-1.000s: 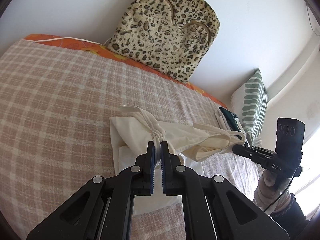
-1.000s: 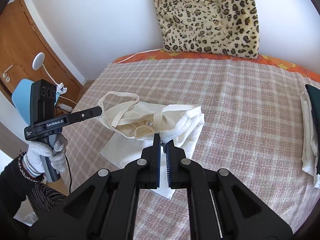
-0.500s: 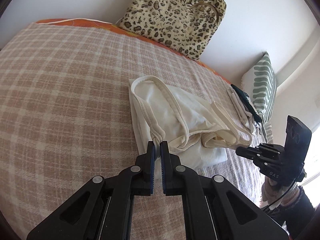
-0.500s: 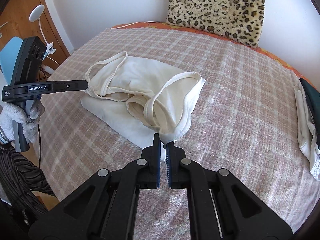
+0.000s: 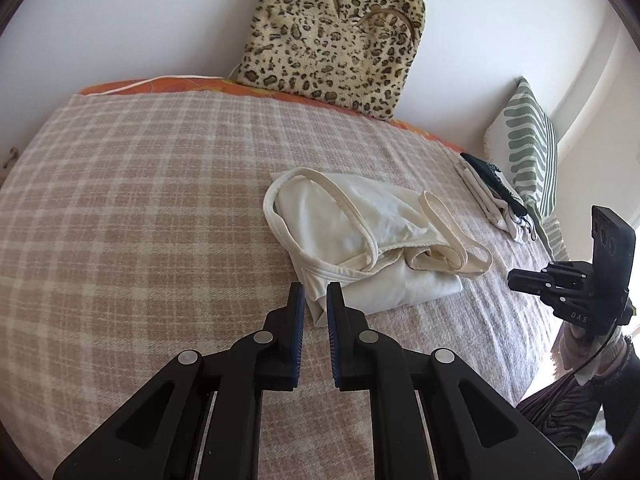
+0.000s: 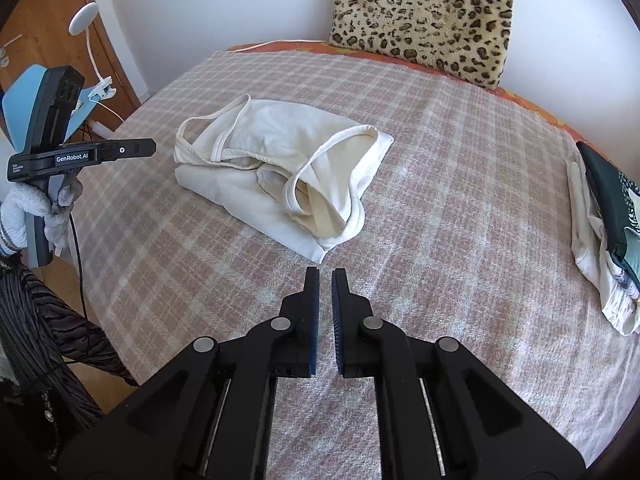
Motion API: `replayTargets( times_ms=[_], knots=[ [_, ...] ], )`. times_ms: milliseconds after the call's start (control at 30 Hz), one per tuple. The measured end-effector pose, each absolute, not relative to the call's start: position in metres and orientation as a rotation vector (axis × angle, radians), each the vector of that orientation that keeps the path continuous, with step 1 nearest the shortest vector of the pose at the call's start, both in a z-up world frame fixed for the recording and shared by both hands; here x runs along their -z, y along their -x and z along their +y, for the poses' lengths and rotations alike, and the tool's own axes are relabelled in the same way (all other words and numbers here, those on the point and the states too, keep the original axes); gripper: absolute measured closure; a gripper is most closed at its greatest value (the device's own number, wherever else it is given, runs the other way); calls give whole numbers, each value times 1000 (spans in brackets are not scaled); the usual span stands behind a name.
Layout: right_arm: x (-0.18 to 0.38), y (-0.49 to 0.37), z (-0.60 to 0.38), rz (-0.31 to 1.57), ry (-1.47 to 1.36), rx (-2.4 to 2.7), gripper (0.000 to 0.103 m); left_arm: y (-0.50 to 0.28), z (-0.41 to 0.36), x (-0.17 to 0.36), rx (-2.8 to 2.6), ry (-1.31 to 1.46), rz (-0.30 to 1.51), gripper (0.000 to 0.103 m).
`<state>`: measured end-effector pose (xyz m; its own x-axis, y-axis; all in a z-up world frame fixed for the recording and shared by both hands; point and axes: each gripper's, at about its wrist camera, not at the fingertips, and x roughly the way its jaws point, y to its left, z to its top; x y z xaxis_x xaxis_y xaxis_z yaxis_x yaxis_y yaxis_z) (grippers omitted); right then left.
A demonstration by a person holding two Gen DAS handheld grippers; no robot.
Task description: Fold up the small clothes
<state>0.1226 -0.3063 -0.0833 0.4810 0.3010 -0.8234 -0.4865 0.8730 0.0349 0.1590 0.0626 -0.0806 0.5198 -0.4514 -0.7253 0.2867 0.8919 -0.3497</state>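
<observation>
We see a bed point(image 6: 460, 208) covered by a pink and cream checked blanket point(image 5: 140, 216), with an orange patterned sheet point(image 5: 160, 82) showing along its far edge. A folded cream tank top point(image 6: 280, 168) lies near the blanket's middle, straps looped on top. A small stack of folded clothes point(image 6: 600, 232), white beneath dark green, sits well apart at one side. A leopard-print cushion point(image 5: 332, 36) leans against the wall, and a green striped pillow point(image 5: 528, 148) stands beyond the stack.

Both matte black hand-held grippers, left point(image 5: 315, 300) and right point(image 6: 326, 286), are fitted with blue finger pads point(image 5: 298, 316) and silver rivets point(image 6: 280, 323); a white knitted glove point(image 6: 24, 208) is worn.
</observation>
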Motion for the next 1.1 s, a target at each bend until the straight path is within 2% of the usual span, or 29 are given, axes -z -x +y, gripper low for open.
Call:
replayTargets(
  times_ms=[33, 167, 467, 767, 933, 1000, 1033, 1067, 1100],
  knots=[
    [78, -123, -304, 932, 207, -487, 96, -160, 58, 76, 449, 177, 911, 87],
    [68, -140, -289, 893, 172, -503, 96, -174, 35, 67, 493, 148, 895, 87],
    [93, -192, -244, 948, 92, -535, 96, -218, -26, 79, 586, 47, 994, 87],
    [128, -195, -235, 1111, 78, -609, 96, -217, -19, 116, 550, 10, 1138, 87],
    [112, -186, -243, 1087, 10, -680, 96, -203, -11, 116, 549, -2, 1124, 87],
    [96, -192, -255, 1037, -42, -660, 80, -200, -10, 115, 547, -22, 1118, 87],
    [89, -197, -263, 1006, -65, -622, 59, -198, -10, 112, 550, -20, 1107, 86],
    [84, -203, -272, 981, -94, -583, 52, -197, -8, 108, 555, -5, 1093, 86],
    [81, -211, -280, 969, -132, -559, 52, -197, -8, 104, 558, 16, 1075, 86]
  ],
)
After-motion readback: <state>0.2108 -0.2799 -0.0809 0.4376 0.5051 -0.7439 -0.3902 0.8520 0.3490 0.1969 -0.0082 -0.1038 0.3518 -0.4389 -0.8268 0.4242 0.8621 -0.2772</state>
